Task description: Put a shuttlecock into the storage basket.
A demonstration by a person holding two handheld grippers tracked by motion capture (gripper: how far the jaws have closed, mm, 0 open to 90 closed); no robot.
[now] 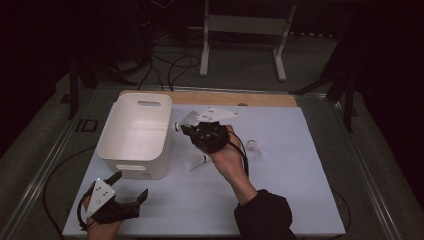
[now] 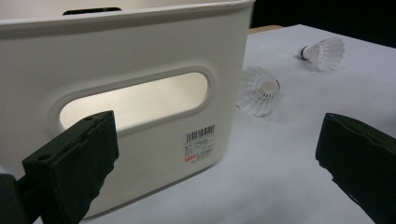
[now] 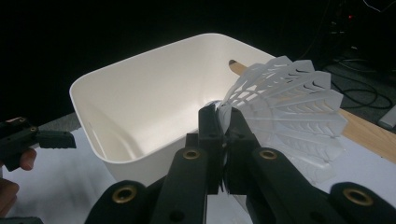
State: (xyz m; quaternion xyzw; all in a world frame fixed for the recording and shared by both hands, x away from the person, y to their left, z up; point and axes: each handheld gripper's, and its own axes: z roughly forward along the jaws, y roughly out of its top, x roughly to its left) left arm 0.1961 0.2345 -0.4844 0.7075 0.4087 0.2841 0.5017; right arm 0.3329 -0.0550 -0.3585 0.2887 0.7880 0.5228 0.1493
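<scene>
At the left, the left gripper (image 1: 131,187) is held low over the near corner of the desk (image 1: 280,200), its jaws spread wide with nothing between them; directly ahead of those jaws stands the near end wall of the white bin (image 2: 140,56), with its slot handle and barcode label. Beyond the bin's corner, ahead and to the right of the left jaws, two loose shuttlecocks (image 2: 259,91) are seen lying on the white sheet, one just beside the bin and one farther off. To the right, the right gripper (image 3: 223,140) is seen with its jaws pressed together on the held shuttlecock (image 3: 289,112), pinched at the lower skirt so that the skirt fans up and to the right of the jaws and the long axis runs obliquely away from them. The open bin lies ahead and to the left of these jaws, its rim just beyond them; a short carry leftward over the rim is judged to be what the next move needs. The right hand is the nearer to the bin's opening. The desk is covered in white with a wooden strip along its far edge; the room beyond is dark, with cables and a metal stand on the floor.
</scene>
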